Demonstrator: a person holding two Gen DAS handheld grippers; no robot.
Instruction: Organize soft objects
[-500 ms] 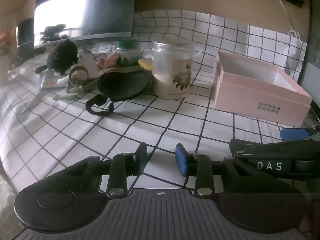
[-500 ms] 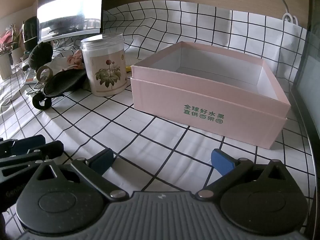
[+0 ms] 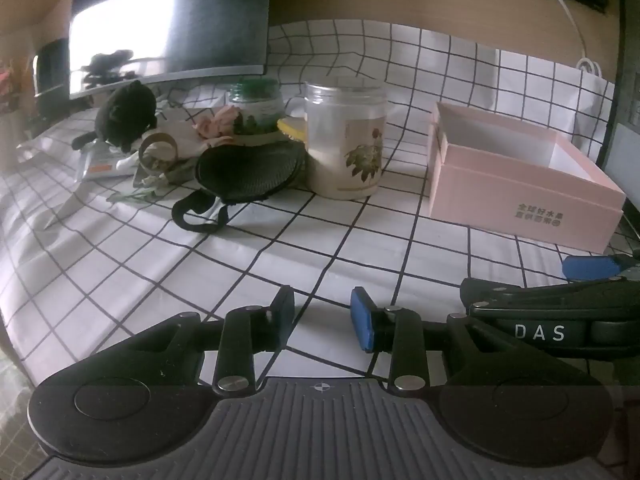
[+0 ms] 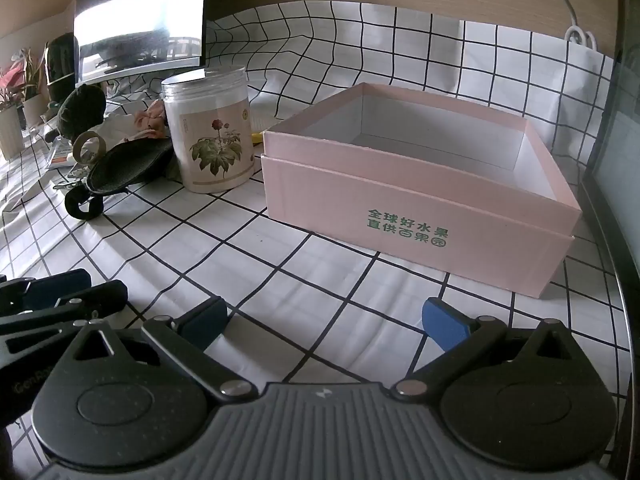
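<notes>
The soft things lie in a cluster at the back left: a black mesh pouch [image 3: 248, 172] with a looped strap, a black plush toy [image 3: 126, 114] and a pink cloth flower [image 3: 218, 124]. The right wrist view shows the same pouch [image 4: 128, 168], plush [image 4: 82, 110] and flower [image 4: 150, 118]. An empty, open pink box [image 3: 516, 176] stands to the right, large in the right wrist view [image 4: 420, 216]. My left gripper [image 3: 322, 316] hovers over bare cloth, jaws a little apart and holding nothing. My right gripper [image 4: 326, 316] is wide open in front of the box, also holding nothing.
A clear jar with a flower label [image 3: 346, 136] stands between pouch and box, a green-lidded jar [image 3: 254, 106] behind it. A tape roll [image 3: 158, 148] and papers lie by the plush. A monitor [image 3: 168, 28] stands at the back. A white checked cloth [image 3: 120, 264] covers the table.
</notes>
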